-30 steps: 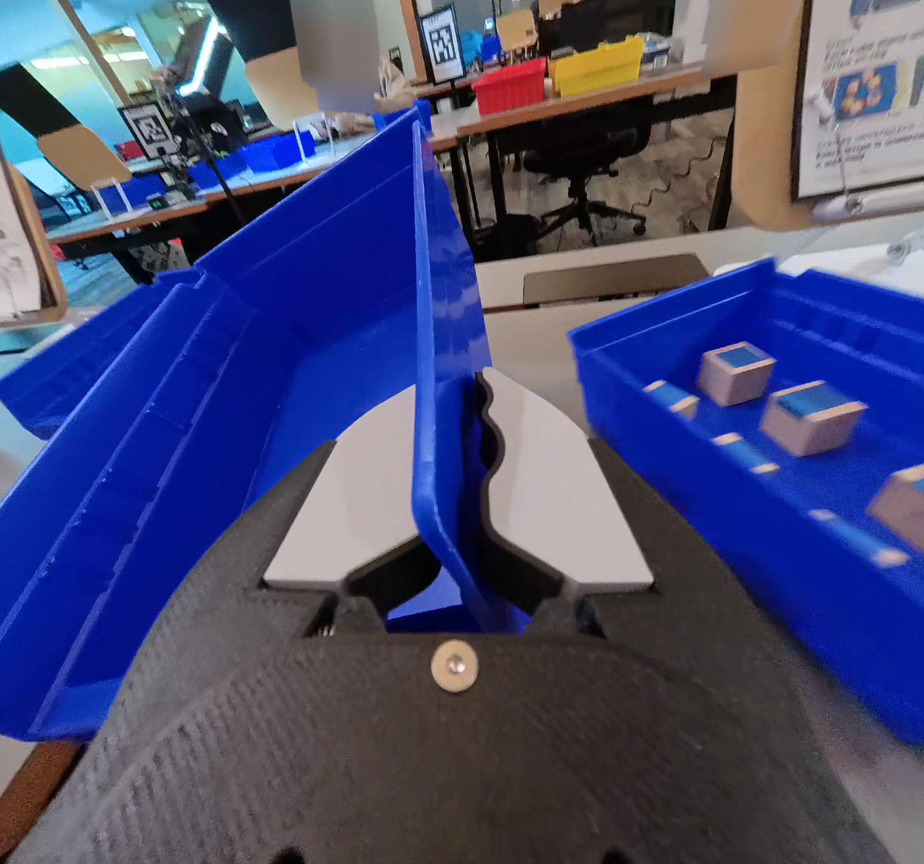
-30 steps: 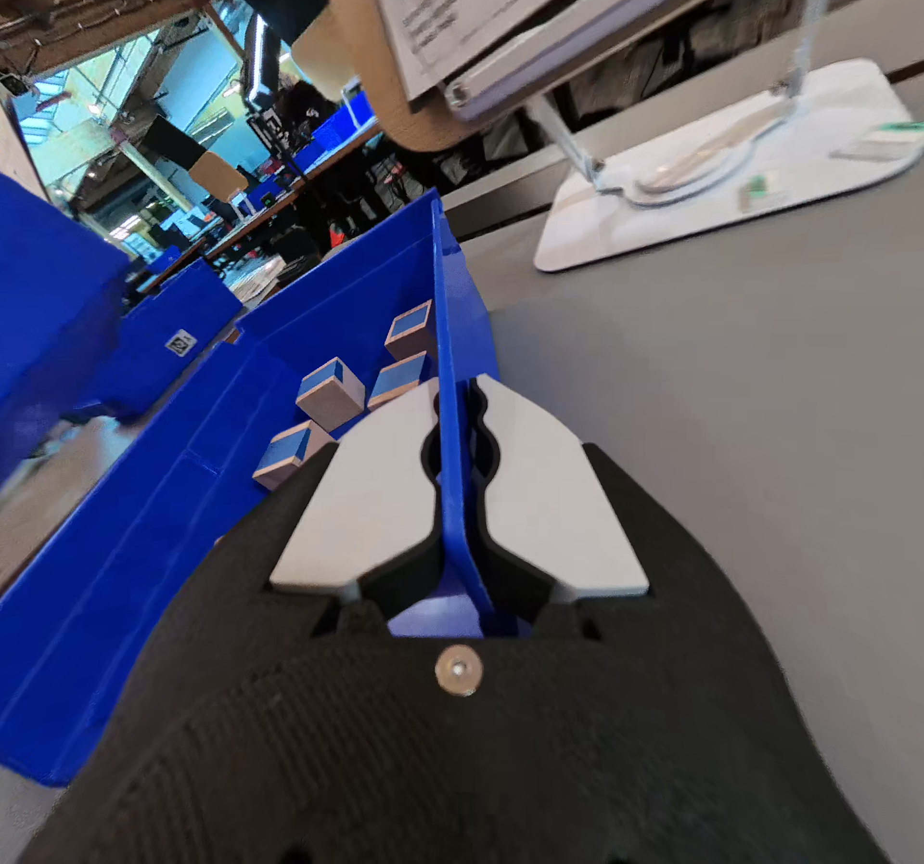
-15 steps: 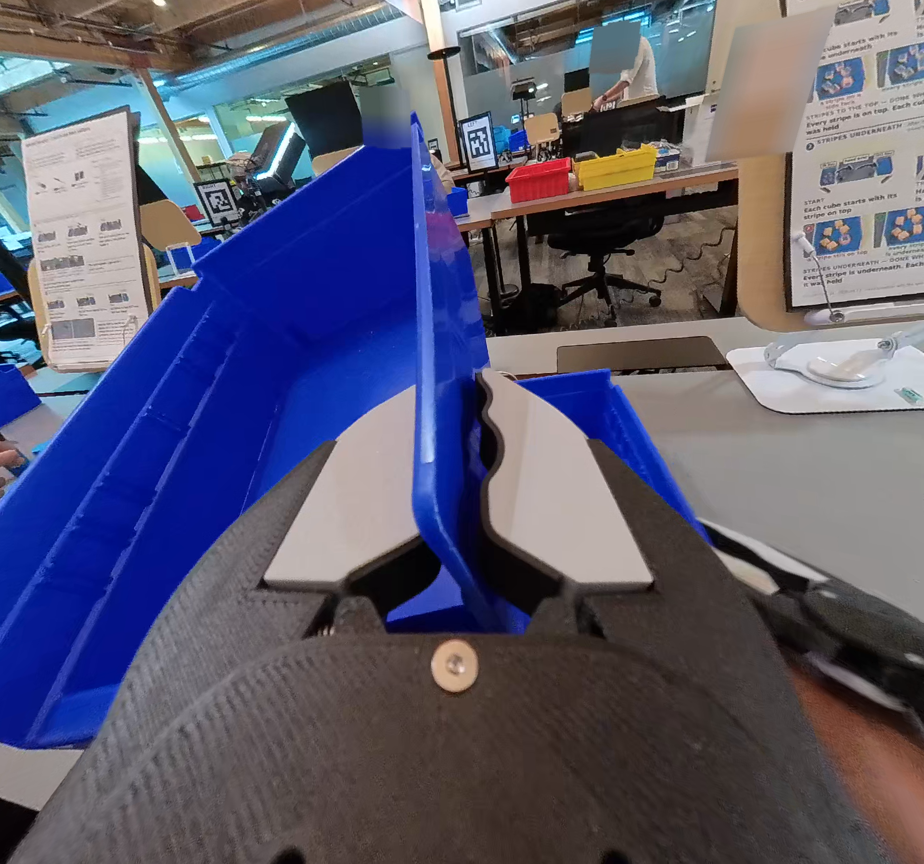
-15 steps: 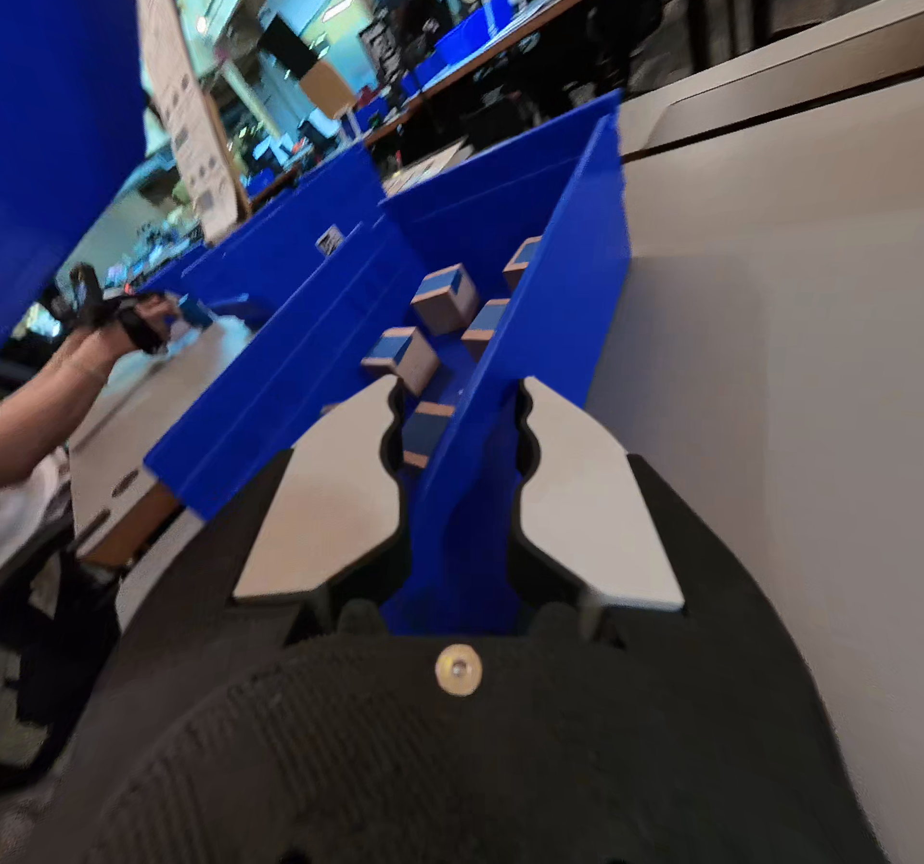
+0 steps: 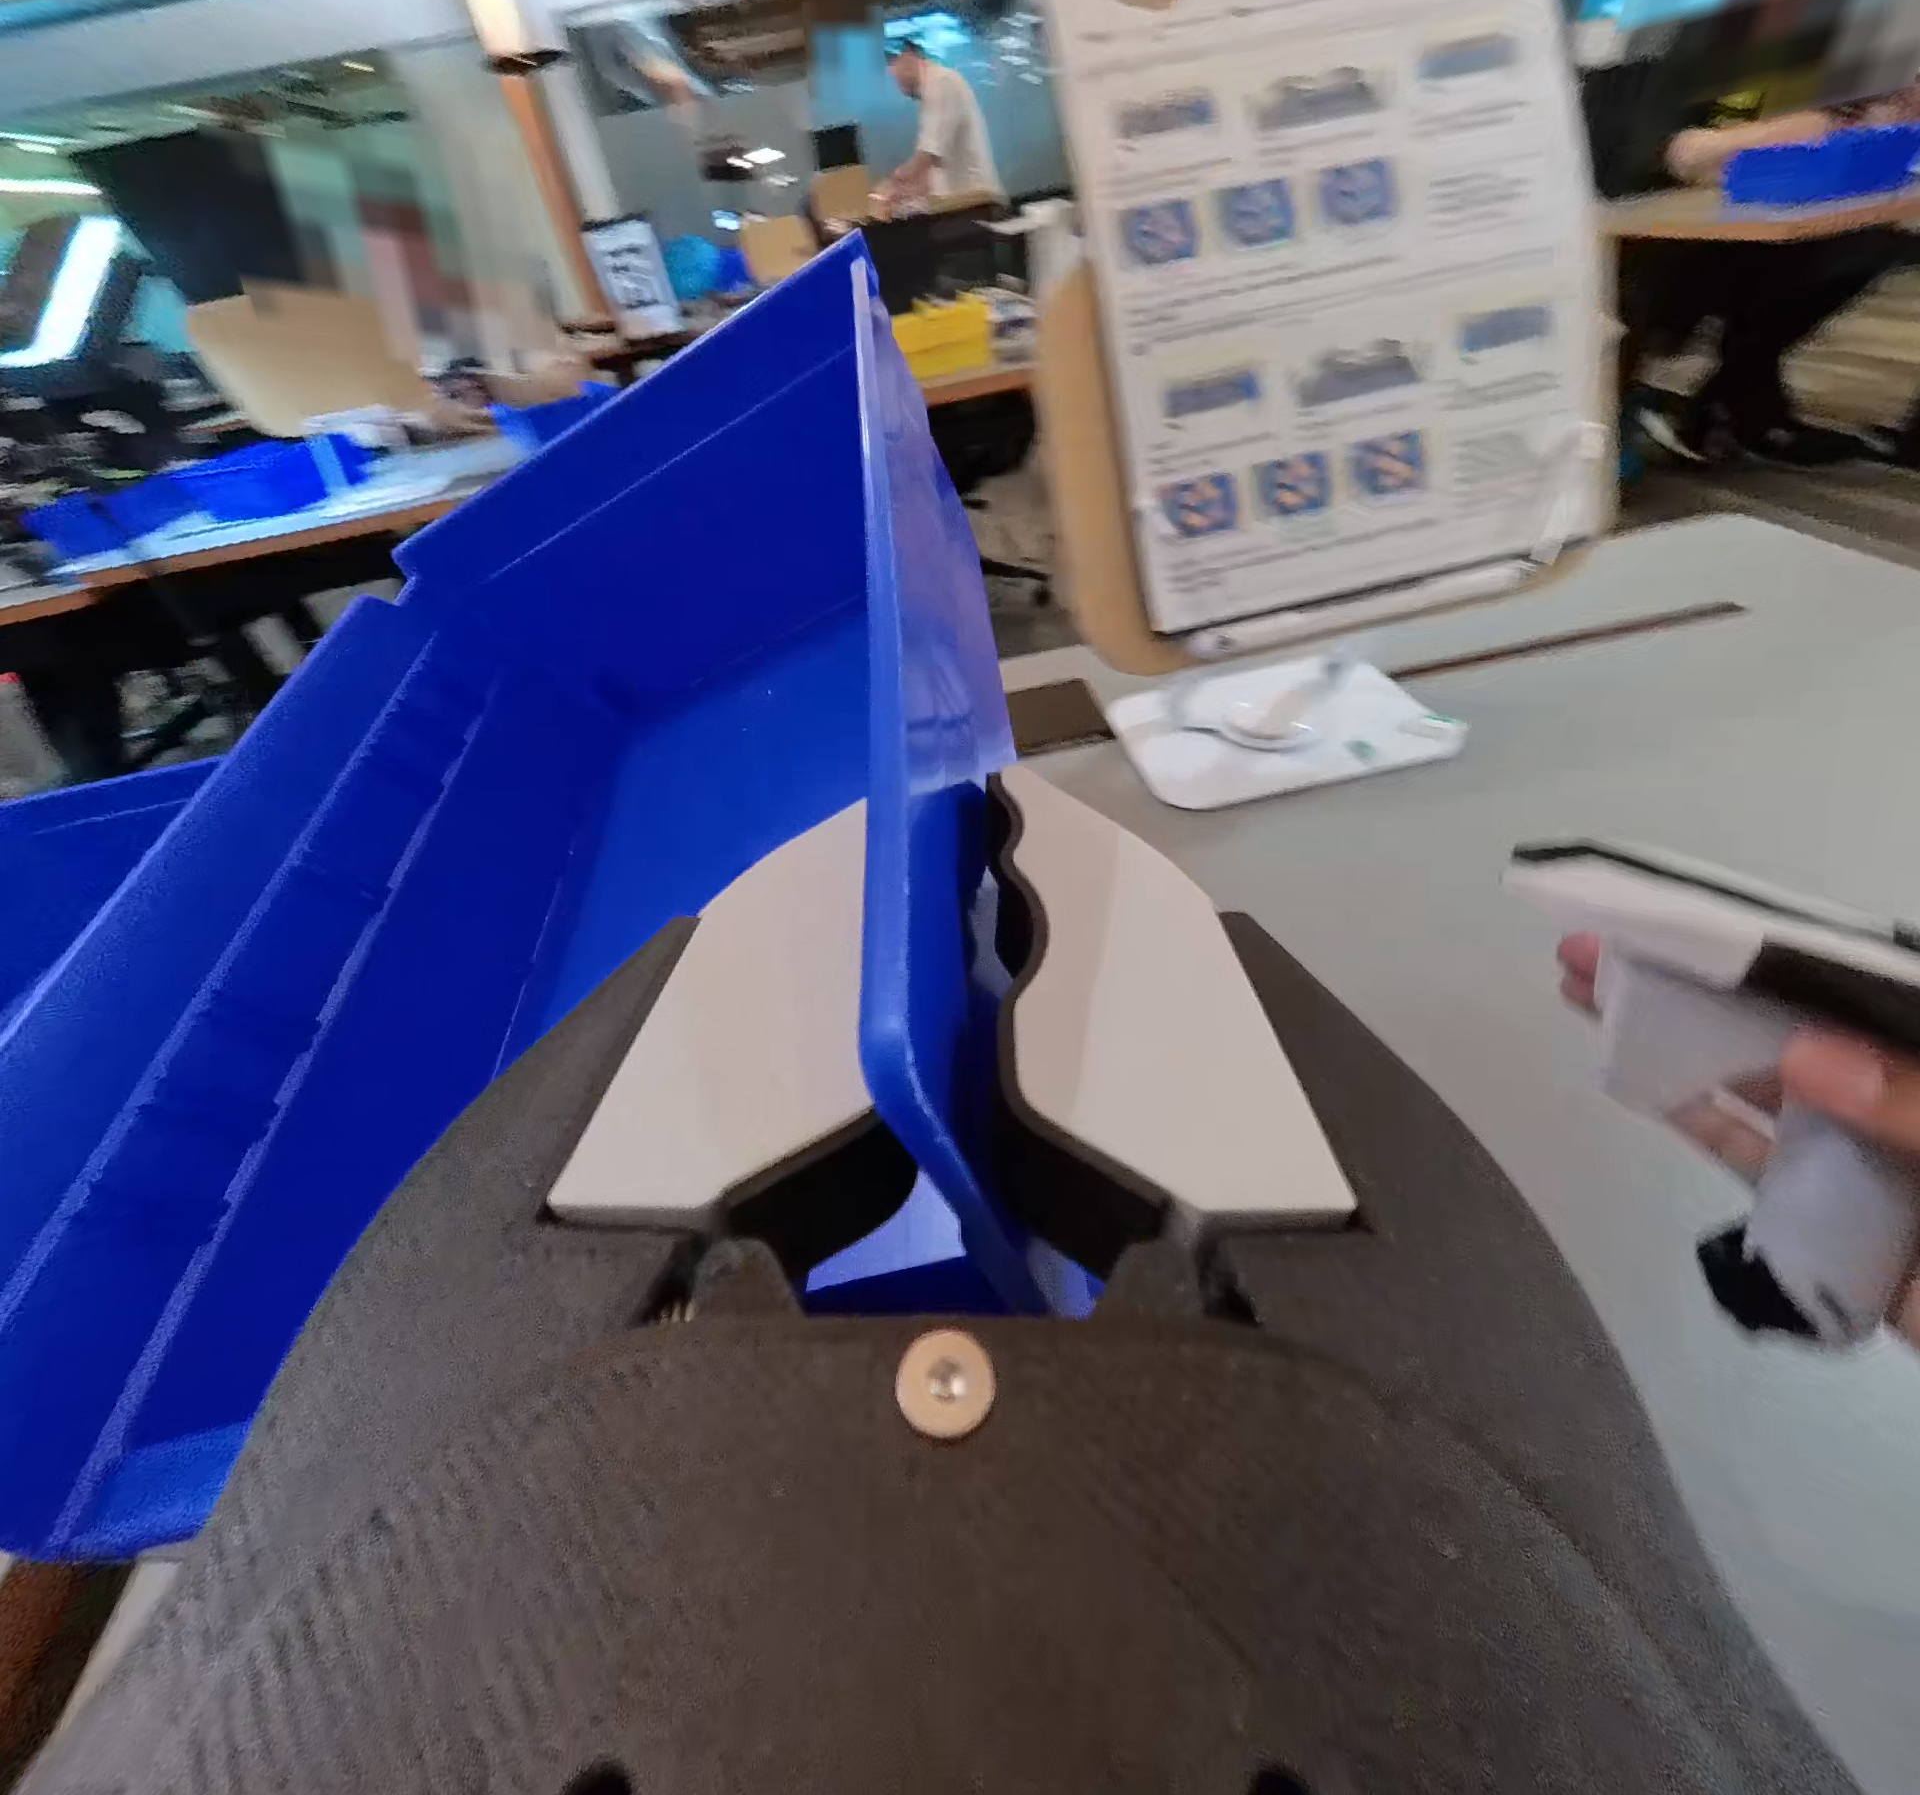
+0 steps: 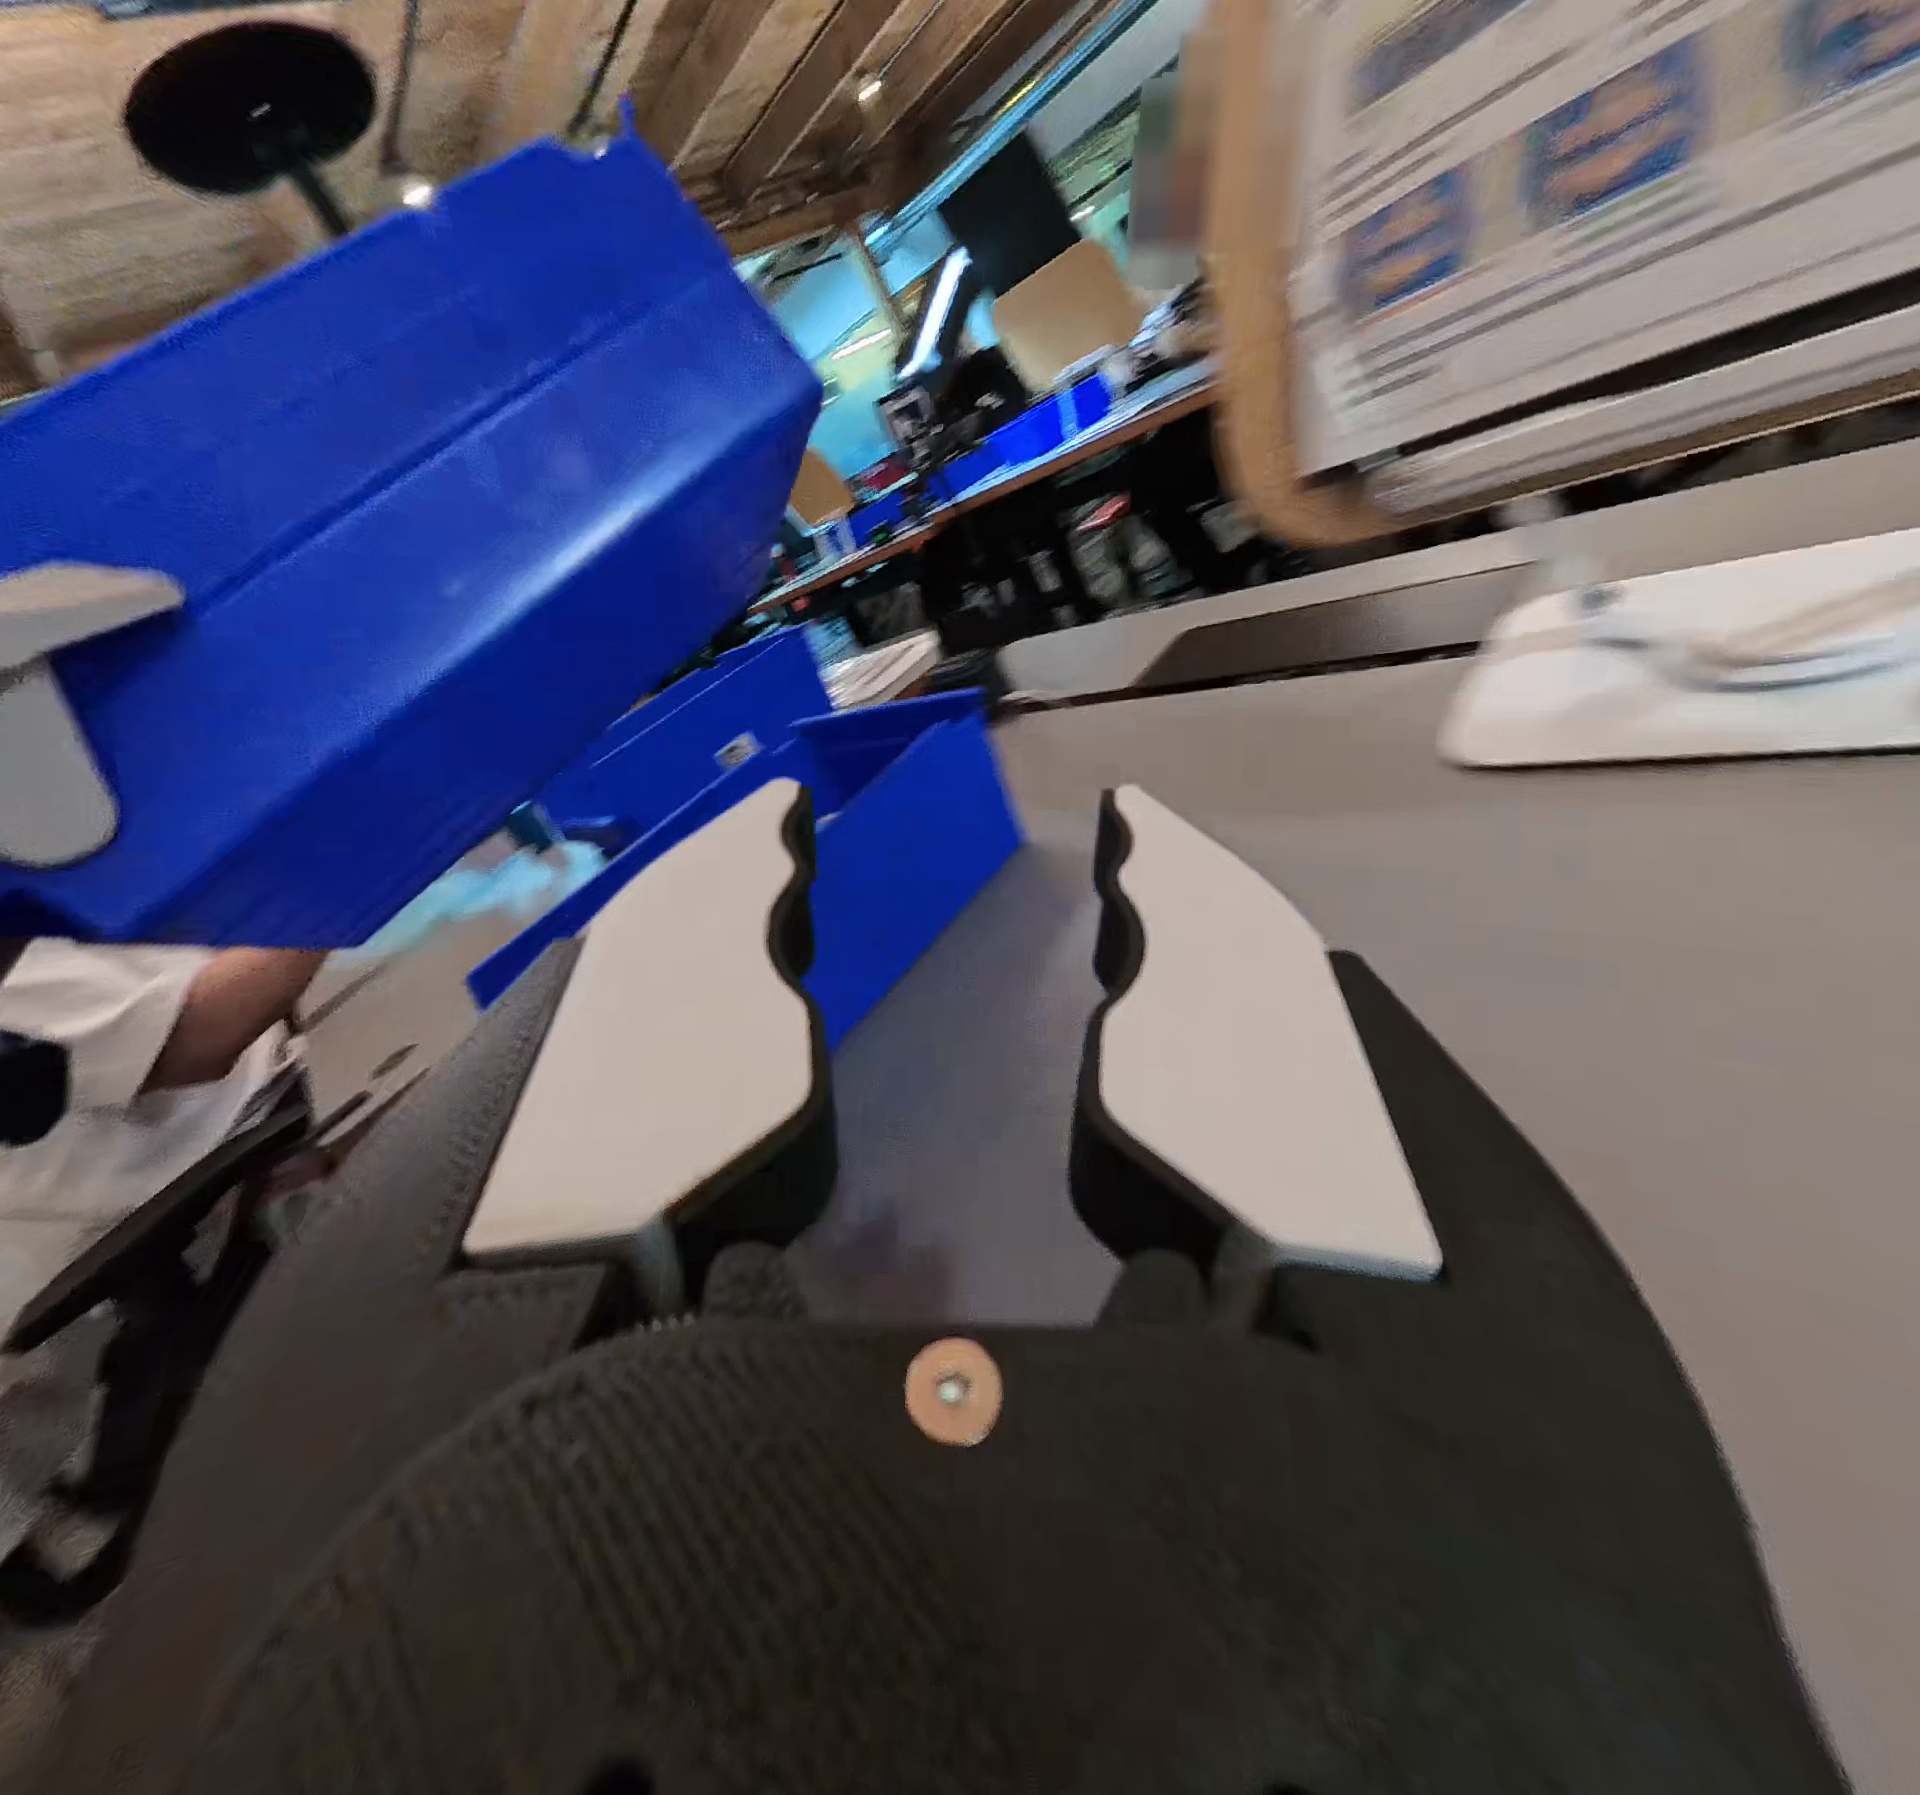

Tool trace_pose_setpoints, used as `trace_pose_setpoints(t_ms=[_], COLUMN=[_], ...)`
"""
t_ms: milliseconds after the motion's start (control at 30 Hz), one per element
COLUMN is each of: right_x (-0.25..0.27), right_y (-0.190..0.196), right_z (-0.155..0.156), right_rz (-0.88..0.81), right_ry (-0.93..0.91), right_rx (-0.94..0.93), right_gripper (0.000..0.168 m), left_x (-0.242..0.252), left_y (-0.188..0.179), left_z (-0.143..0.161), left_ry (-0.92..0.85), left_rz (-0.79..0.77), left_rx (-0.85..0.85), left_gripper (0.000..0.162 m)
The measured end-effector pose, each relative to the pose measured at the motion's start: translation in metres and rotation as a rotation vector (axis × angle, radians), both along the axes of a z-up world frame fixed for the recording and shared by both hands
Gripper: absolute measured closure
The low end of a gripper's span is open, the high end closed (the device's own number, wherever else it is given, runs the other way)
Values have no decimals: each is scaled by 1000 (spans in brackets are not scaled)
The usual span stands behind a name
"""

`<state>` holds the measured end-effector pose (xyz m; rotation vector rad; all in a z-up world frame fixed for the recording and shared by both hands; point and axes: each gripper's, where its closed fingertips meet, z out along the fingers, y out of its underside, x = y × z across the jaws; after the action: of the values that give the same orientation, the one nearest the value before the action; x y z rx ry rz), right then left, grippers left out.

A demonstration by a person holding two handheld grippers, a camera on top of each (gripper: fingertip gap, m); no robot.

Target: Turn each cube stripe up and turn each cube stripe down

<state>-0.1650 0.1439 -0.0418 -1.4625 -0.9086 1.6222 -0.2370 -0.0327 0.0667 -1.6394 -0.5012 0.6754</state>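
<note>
Showing plain deep blue on the held bin (image 5: 665, 665), and the same blue on the second bin (image 6: 914, 852) at 12 o'clock of the right gripper (image 6: 951, 810); wearing pale grey finger plates over ribbed black bodies on both that and the left gripper (image 5: 930, 810); lying matte grey, the table (image 5: 1558, 810)

We see a raised bin (image 6: 395, 540) left of the right claw (image 6: 951, 893), another bin (image 6: 914, 841) on the bench (image 6: 1507, 966) ahead, a poster stand (image 6: 1683, 696) beyond.
</note>
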Motion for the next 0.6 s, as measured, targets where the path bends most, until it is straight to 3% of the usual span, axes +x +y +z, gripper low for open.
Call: trace_pose_setpoints(t_ms=[167,233,267,433,600], right_x=[110,152,171,242,289], right_y=[135,171,185,220,228], right_z=[5,-1,-9,-26,-22], right_rz=[-244,-321,-350,-438,-519], right_ry=[2,-23,-63,-128,-91], right_rx=[35,104,138,96,12], right_gripper=[122,136,134,128,125], left_x=[88,128,147,219,263], left_y=[97,132,148,223,293], left_z=[-33,-54,-65,-111,-140], left_ry=[-29,-65,-91,-241,-187], left_rz=[-283,-393,-447,-672,-754], left_rx=[-136,-171,-190,-222,-268], left_gripper=[153,153,153,153,153])
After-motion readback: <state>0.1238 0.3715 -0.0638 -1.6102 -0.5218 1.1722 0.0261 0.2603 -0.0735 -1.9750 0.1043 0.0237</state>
